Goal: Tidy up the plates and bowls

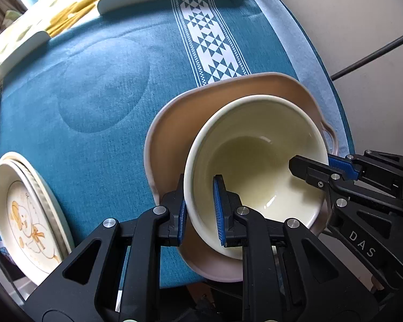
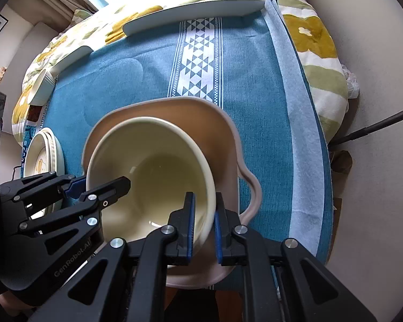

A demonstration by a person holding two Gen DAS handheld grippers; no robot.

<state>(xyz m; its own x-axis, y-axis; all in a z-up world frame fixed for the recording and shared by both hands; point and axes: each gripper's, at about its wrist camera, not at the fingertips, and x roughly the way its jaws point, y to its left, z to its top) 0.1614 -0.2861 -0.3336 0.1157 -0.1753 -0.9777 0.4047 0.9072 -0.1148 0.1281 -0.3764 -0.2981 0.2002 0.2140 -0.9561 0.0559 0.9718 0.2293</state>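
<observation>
A: Cream glaze, deep and round: the cream ceramic bowl [image 1: 255,166] sits inside the pale pink shallow dish with a looped handle [image 1: 174,134], near the front edge of the teal woven tablecloth [image 1: 107,80].

B: And the grippers?

A: Both are clenched on the bowl's rim, on opposite sides. The left gripper [image 1: 201,209] has one blue pad inside the wall and one outside. The right gripper [image 2: 203,222] bites the far side the same way.

B: So the bowl lies between the two hands?

A: Yes, straight across, rim to rim. Neither hand is nearer; the grip is shared. Both point steeply down.

B: Is the bowl resting in the pink dish or hanging just above it?

A: I cannot tell; the bowl's base is hidden by its own wall.

B: What does the next move turn on?

A: I judge that the jaws must part outward from the rim once the bowl is seated. The cream plate with a duck picture [image 1: 27,214] is well apart on the left.
</observation>
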